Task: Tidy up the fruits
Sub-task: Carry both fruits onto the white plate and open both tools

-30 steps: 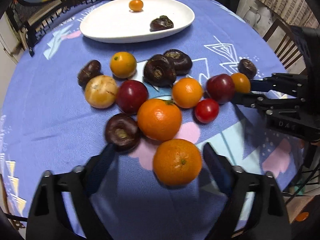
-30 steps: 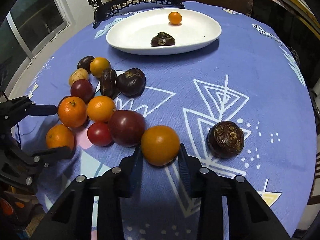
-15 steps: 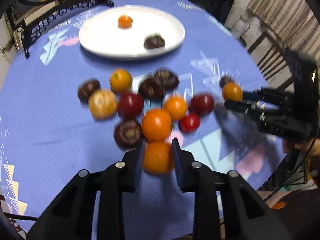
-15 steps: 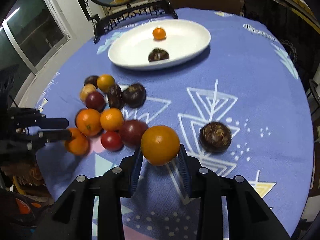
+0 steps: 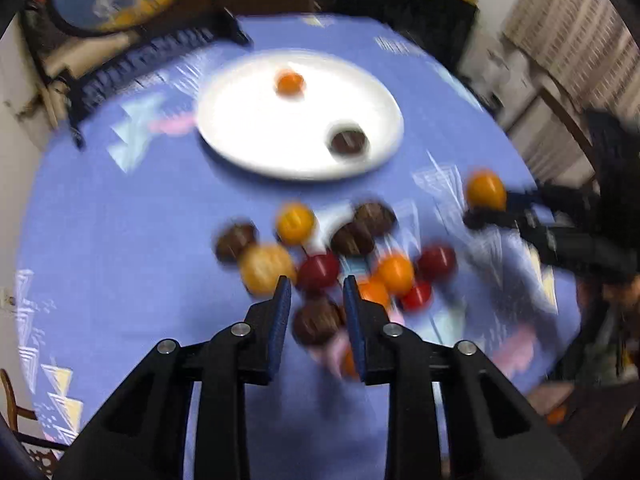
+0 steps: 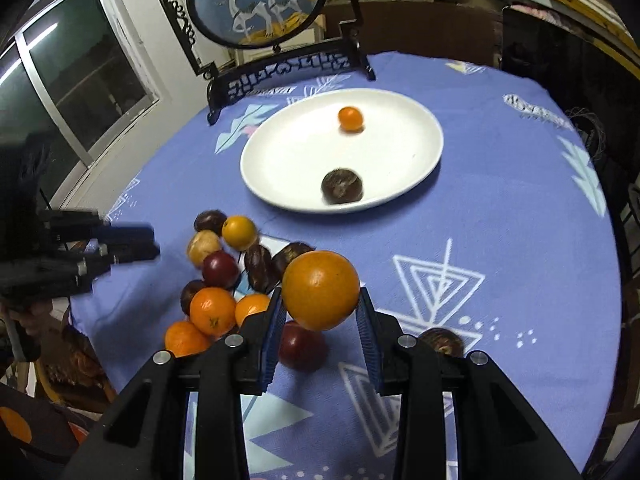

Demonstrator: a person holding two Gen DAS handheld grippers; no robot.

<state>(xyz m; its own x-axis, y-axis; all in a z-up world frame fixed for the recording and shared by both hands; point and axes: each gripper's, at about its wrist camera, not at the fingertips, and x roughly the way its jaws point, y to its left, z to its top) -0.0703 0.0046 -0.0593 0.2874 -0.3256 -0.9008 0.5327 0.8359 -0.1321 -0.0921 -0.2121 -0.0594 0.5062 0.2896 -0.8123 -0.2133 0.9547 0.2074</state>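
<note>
My right gripper [image 6: 320, 312] is shut on an orange [image 6: 321, 290] and holds it above the table; it shows in the left wrist view [image 5: 486, 191] too. My left gripper [image 5: 316, 300] has its jaws nearly together and holds nothing, raised above the pile of oranges, red fruits and dark brown fruits [image 5: 340, 256]; from the right wrist view it [image 6: 154, 242] hangs left of the pile [image 6: 224, 276]. A white plate [image 6: 400, 152] holds a small orange [image 6: 351, 118] and a dark fruit [image 6: 342, 186].
The round table has a blue patterned cloth [image 6: 500, 240]. A framed round screen on a black stand [image 6: 264, 12] stands behind the plate. One dark fruit [image 6: 442, 342] lies alone right of my right gripper. Chairs stand around the table's edge.
My left gripper closed around an orange, then rose without it; the orange stays on the table. My right gripper lifted its orange higher and back from the pile.
</note>
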